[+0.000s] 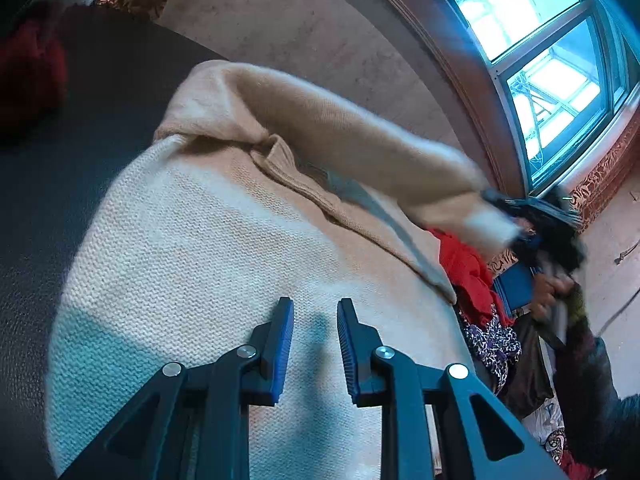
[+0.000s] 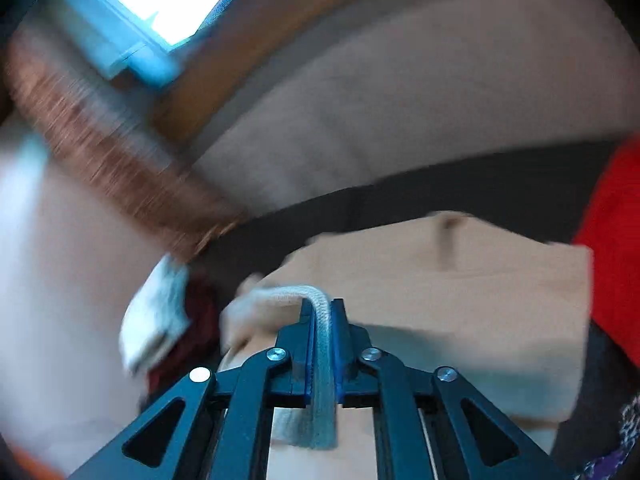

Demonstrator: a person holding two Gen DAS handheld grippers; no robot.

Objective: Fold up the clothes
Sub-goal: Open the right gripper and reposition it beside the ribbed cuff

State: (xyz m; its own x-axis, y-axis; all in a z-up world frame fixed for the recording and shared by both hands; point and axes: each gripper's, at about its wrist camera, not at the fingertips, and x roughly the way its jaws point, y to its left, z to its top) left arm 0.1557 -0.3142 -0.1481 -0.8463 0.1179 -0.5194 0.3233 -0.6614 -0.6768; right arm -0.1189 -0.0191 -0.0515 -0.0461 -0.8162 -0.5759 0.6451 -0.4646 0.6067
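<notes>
Right gripper (image 2: 322, 320) pinches the cream sweater's (image 1: 192, 240) cuff; left gripper (image 1: 315, 344) hovers parted above its body.

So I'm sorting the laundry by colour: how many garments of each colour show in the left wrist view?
Beige and cream: 1, the knit sweater, sleeve held by the right tongs
Red: 1, the red garment
Dark red: 1, the dark red cloth
Purple and white print: 1, the patterned cloth
Total: 4

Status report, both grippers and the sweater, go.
Left gripper open over cream sweater. Right gripper shut on sweater cuff, sleeve lifted. Red garment alongside.
</notes>
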